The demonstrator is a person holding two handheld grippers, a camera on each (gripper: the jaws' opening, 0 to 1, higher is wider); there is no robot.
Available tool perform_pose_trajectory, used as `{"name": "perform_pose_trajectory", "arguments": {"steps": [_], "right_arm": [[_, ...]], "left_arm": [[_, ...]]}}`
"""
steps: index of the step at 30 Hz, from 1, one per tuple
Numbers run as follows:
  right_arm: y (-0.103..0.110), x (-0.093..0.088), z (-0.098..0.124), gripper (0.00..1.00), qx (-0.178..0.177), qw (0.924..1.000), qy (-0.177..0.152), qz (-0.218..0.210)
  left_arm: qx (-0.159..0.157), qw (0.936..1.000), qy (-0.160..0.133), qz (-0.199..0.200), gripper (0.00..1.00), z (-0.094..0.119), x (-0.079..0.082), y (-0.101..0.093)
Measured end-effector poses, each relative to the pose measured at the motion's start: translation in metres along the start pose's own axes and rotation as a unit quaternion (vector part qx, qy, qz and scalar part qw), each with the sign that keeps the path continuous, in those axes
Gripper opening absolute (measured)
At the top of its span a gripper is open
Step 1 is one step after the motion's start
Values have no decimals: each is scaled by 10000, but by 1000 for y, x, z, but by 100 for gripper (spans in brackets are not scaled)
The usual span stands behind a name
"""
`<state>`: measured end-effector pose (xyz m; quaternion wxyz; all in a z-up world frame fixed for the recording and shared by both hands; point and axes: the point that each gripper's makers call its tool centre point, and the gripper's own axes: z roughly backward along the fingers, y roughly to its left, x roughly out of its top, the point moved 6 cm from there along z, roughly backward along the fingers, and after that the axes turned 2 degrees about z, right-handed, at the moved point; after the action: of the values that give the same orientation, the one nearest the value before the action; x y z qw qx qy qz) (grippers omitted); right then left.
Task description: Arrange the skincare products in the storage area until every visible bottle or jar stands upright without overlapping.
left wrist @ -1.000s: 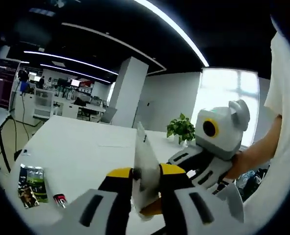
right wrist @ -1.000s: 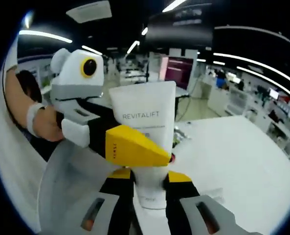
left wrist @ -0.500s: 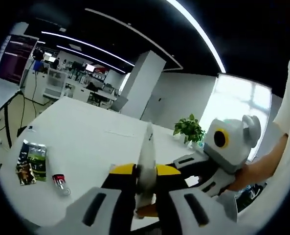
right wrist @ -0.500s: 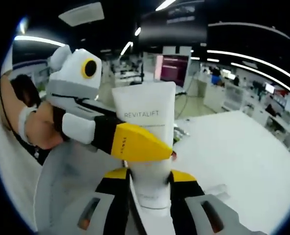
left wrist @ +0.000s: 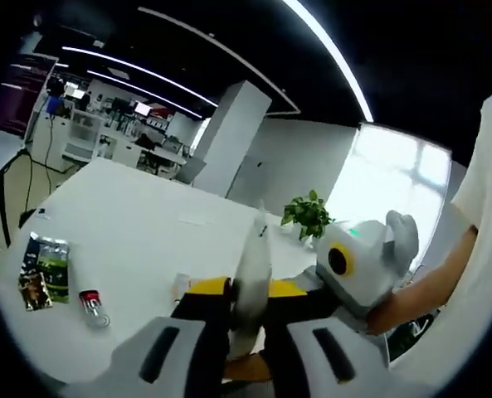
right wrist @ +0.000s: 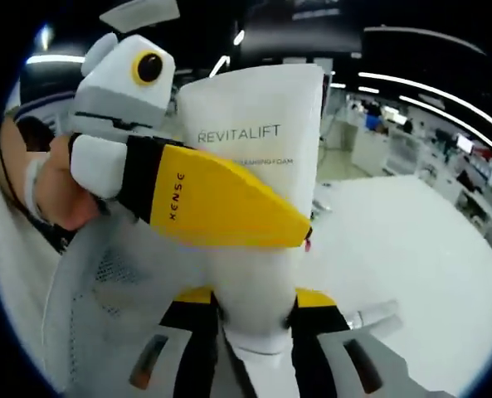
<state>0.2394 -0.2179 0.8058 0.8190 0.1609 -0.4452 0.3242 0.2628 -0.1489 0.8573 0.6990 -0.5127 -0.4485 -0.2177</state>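
A: Since half a second ago the white tube (right wrist: 258,166) has come closer to the right camera and fills more of that view; the other hand-held gripper's yellow jaw now crosses its lower label.

B: Who holds it?

A: Both. The left hand-held gripper (left wrist: 247,308) is clamped on the tube (left wrist: 250,278), seen edge-on as a thin white blade between its jaws. The right hand-held gripper (right wrist: 252,300) is closed on the tube's narrow end, near the cap.

B: How will it handle?

A: Light and soft, I judge. The flat crimped end gives under pressure and the glossy skin may slip, so the firm shoulder by the cap looks like the better hold.

B: Where is it in the scene?

A: Held up above the white worktop (left wrist: 129,240), not standing. On the worktop's near left lie a green sachet (left wrist: 42,271) and, just right of it, a small vial (left wrist: 93,305).
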Motion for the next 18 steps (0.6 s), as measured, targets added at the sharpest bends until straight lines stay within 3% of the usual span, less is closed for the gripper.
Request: {"name": "perform_pose_trajectory", "arguments": {"steps": [2,9,10,12,14,15,18], "right_arm": [[0,4,4,26,22,9999,-101,-122],[4,8,10,24,70,9985,-257,-483],[4,9,12,24,73,9978,-324,-570],[3,14,15,24,55,9972,-420,-618],[1,19,18,25,13,9972,-483,-566],[1,19,18,25,9,9973,-484,-547],[2,20,22,26,-10,9989,-373,-285]], "left_arm": [[-137,9996,-233,-23,11,-1,6,-1],[-291,9957,-330,-818,13,-2,4,-12],[-302,9948,-297,-925,15,-3,3,-13],[-335,9944,193,-984,16,-6,-10,-13],[-274,9915,284,-1241,18,-8,-13,-12],[-293,9916,135,-1251,18,-7,-11,-15],[-433,9947,196,-912,17,-7,-10,-15]]}}
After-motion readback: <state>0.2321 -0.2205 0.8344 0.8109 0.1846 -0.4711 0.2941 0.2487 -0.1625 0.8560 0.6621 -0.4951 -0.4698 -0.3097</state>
